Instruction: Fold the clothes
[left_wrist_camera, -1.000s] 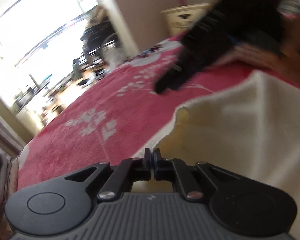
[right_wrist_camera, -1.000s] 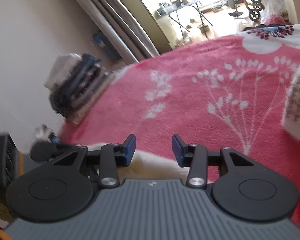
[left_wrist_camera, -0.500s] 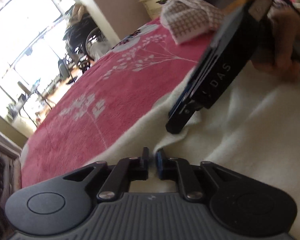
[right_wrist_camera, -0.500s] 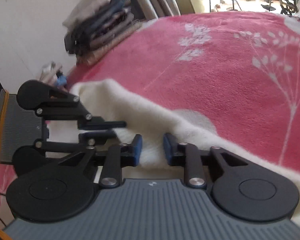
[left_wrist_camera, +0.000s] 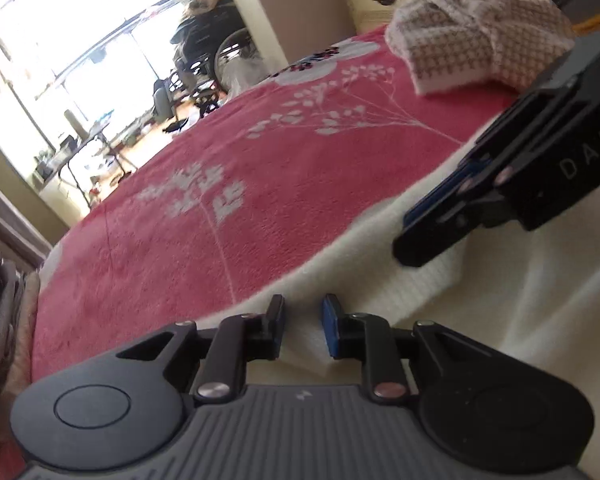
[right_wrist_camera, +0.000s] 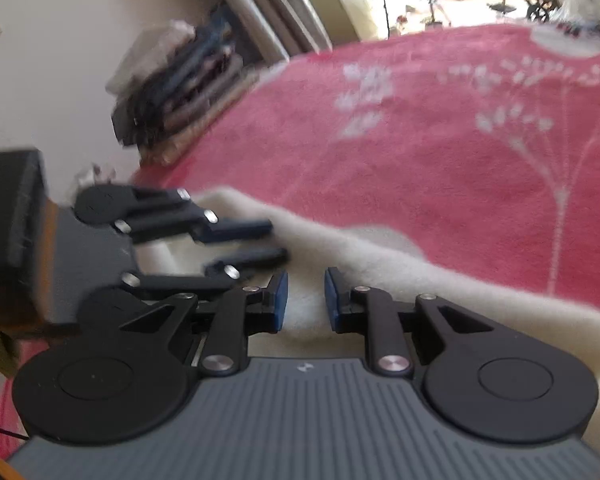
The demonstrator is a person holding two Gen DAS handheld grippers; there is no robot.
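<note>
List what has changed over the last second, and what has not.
The left claw, shut on the cream garment a second ago, has opened and let go. Both claws came down side by side onto the garment, now spread on the pink blanket. The right claw stayed open throughout. The checked garment lies as before.

**Both grippers low over the garment's edge**

The garment (left_wrist_camera: 500, 320) lies on the blanket (left_wrist_camera: 260, 200), its edge just ahead of the left gripper (left_wrist_camera: 302, 330). The right gripper (right_wrist_camera: 305, 300) sits to its right. A folded piece (left_wrist_camera: 472, 52) lies far ahead right; a stack of clothes (right_wrist_camera: 172, 92) ahead left.
</note>
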